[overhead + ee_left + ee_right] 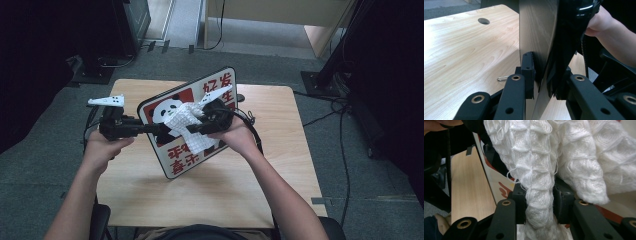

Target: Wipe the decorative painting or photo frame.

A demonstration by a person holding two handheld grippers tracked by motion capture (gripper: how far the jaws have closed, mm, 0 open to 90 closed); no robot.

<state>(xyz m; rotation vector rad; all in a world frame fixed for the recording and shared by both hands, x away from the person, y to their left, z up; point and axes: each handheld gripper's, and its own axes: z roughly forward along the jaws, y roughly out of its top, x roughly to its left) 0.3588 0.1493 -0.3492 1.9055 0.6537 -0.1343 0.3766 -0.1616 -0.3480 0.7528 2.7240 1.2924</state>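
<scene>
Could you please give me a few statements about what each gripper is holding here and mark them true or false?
1. The left gripper clamps the edge of the panda sign. True.
2. The right gripper is open. False: its jaws are shut on the white cloth.
3. The sign lies flat on the table. False: it is held up, tilted.
4. The cloth rests against the sign's printed face. True.
5. A paper clip lies on the table. True.

A light wooden table (260, 200) stands on grey carpet (45, 150), dark surroundings.
</scene>
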